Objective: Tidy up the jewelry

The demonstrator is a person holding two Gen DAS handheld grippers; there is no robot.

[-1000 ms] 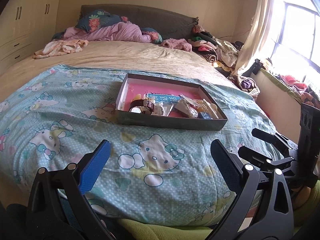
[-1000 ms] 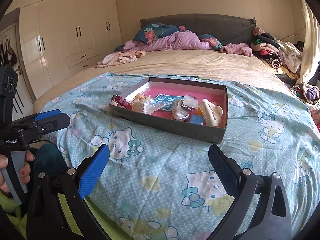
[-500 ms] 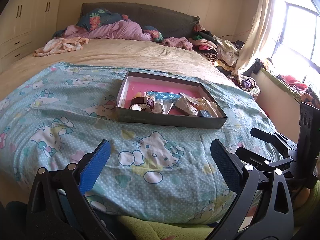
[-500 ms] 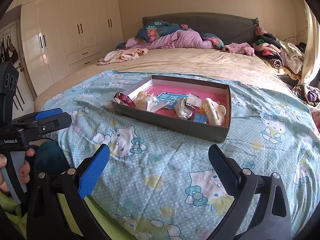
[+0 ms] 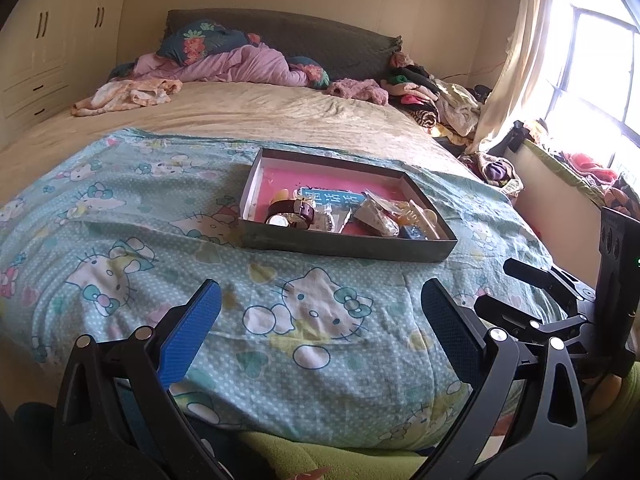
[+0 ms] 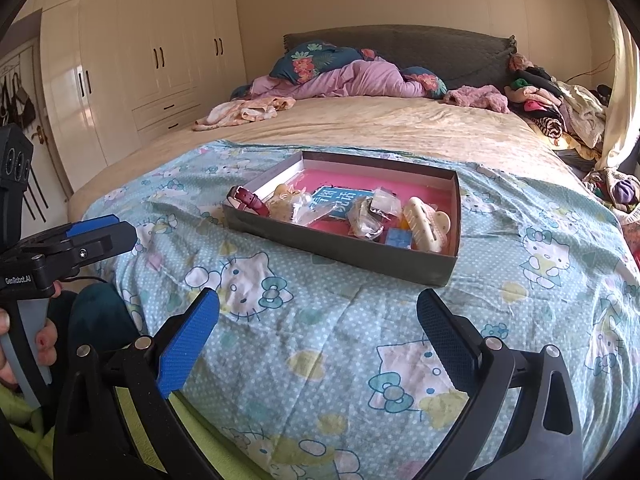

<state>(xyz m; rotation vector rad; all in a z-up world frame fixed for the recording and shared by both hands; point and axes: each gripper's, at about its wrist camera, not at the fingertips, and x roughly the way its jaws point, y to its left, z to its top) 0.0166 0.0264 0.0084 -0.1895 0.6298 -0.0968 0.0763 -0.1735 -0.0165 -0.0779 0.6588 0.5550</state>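
A shallow grey box with a pink floor (image 5: pixel 400 249) (image 6: pixel 340 252) sits on the Hello Kitty blanket (image 5: pixel 312 312) (image 6: pixel 280 320) on the bed. In it lie a dark red strap watch (image 5: pixel 294 214) (image 6: pixel 250 200), a blue card (image 5: pixel 332 200) (image 6: pixel 340 198), small plastic bags (image 6: pixel 364 220) and a cream hair clip (image 6: pixel 426 222). My left gripper (image 5: pixel 320 320) is open and empty, near the bed's front edge, short of the box. My right gripper (image 6: pixel 318 320) is open and empty, also short of the box; it also shows at the right of the left wrist view (image 5: pixel 532 280).
Pillows and a purple quilt (image 5: pixel 240 64) lie at the headboard. A pile of clothes (image 5: pixel 432 100) is at the far right by the curtain and window. White wardrobes (image 6: pixel 140 60) stand left of the bed.
Both views have shifted slightly: the box sits a little lower and closer in the frames. Both grippers stay open and empty.
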